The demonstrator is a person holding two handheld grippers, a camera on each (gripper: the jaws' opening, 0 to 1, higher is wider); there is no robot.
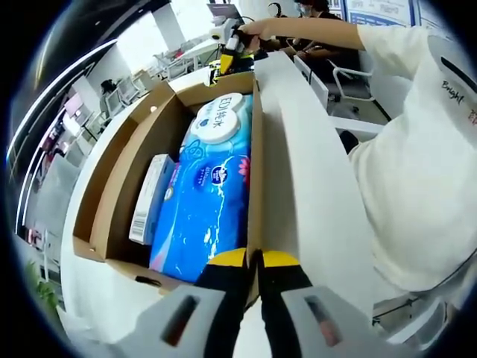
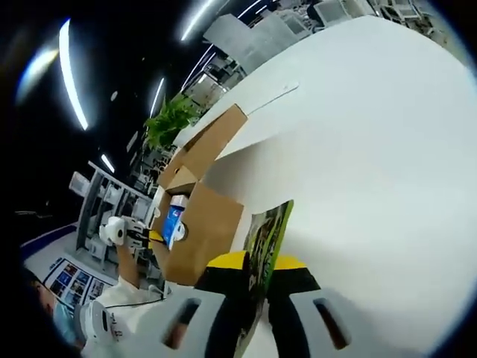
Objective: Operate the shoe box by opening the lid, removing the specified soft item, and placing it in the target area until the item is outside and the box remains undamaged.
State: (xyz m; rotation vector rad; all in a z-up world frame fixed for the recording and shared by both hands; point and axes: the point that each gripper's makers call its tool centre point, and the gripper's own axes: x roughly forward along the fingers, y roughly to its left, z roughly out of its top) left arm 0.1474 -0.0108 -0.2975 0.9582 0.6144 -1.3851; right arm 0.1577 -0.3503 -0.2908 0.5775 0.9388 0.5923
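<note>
The brown cardboard shoe box [image 1: 123, 171] lies open on a white table. Inside it are a blue soft pack of wipes [image 1: 209, 201] and a small white carton [image 1: 153, 198]. The white lid [image 1: 298, 164] is folded back to the right of the box. My left gripper [image 1: 255, 257] is shut on the near end of the box wall where the lid joins it. At the far end, my right gripper [image 1: 232, 46] sits in a hand on the same edge. In the right gripper view my right gripper [image 2: 257, 261] is shut on the lid's green-printed edge [image 2: 272, 224]. The box [image 2: 201, 224], the pack [image 2: 174, 220] and the left gripper [image 2: 153, 239] lie beyond.
A person in a white top [image 1: 417, 149] stands close to the right of the lid. The white table [image 2: 373, 149] spreads wide past the box. Desks and chairs [image 1: 171, 63] fill the room behind, and a green plant [image 2: 168, 119] stands off the table.
</note>
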